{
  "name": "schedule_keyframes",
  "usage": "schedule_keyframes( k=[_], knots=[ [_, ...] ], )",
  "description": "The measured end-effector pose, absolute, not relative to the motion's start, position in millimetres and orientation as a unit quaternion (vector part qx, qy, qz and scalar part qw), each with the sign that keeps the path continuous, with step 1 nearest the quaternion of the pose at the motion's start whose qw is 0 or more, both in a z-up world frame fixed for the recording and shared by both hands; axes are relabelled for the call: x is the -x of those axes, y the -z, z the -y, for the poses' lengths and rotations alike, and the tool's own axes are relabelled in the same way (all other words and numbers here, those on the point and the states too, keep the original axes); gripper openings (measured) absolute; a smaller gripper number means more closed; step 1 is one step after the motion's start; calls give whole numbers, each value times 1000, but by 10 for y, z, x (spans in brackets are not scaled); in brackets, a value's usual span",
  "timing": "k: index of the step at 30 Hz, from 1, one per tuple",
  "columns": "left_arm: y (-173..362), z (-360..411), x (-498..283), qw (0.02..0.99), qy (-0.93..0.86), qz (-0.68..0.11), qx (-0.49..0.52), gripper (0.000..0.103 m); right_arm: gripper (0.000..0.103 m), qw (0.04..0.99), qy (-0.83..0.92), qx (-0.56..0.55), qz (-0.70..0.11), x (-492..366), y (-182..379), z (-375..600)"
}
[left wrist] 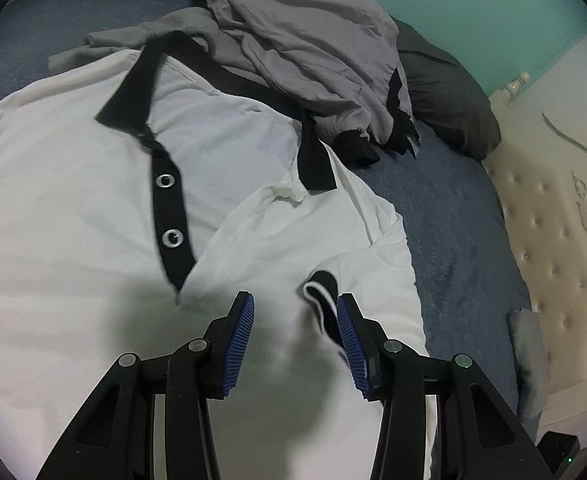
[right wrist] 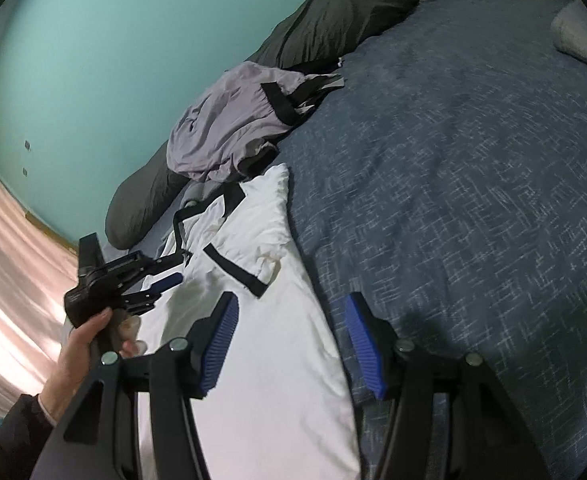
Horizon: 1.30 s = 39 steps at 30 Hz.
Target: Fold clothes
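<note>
A white polo shirt (left wrist: 73, 220) with a black collar (left wrist: 133, 92) and a black button placket (left wrist: 169, 208) lies face up on the bed. My left gripper (left wrist: 295, 300) hovers open just over its chest, and a black sleeve cuff (left wrist: 325, 280) is curled up beside the right pad. In the right wrist view the same shirt (right wrist: 277, 360) runs away from me. My right gripper (right wrist: 291, 299) is open above its right-hand edge, one finger over white cloth and the other over the bedspread. A hand (right wrist: 77, 344) holds the left gripper (right wrist: 177, 268) at the shirt's far side.
A heap of grey garments (left wrist: 301, 28) (right wrist: 221, 128) lies beyond the collar, against dark pillows (left wrist: 445, 104) (right wrist: 333, 8). The blue bedspread (right wrist: 473, 200) stretches to the right. A cream tufted headboard (left wrist: 553, 240) borders the bed, and a grey folded cloth (left wrist: 529, 360) lies beside it.
</note>
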<state>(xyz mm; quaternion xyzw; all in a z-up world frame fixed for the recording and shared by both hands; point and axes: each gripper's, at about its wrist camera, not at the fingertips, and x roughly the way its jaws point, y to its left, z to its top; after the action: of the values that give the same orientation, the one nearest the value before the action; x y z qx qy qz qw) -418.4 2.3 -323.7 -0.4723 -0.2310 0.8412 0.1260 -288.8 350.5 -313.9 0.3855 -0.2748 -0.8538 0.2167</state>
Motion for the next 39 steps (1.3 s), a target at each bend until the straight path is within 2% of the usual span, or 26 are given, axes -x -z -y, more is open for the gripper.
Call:
schedule_keyframes(
  k=[6,10,12,14,15,26,39],
  knots=[
    [3327,-127,4350,129,-839,241,471,48,57,221,848,-391,280,2922,3194,-3525],
    [3397,-164,4419,136,-833,241,479,44,57,221,848,-393,280,2947,3212,-3519],
    [3396,-184,4423,140,-835,232,479,17,57,220,847,-393,281,2955,3222,-3518],
    [3370,-200,4408,150,-837,228,475,11,57,220,847,-395,280,2959,3229,-3507],
    [3355,-205,4400,154,-837,226,473,5,57,221,847,-395,280,2960,3232,-3502],
    [3199,-188,4168,158,-840,219,470,3,57,218,845,-408,268,2990,3274,-3486],
    [3330,-198,4154,161,-834,214,482,3,57,225,851,-437,186,3125,3193,-3355]
  ],
)
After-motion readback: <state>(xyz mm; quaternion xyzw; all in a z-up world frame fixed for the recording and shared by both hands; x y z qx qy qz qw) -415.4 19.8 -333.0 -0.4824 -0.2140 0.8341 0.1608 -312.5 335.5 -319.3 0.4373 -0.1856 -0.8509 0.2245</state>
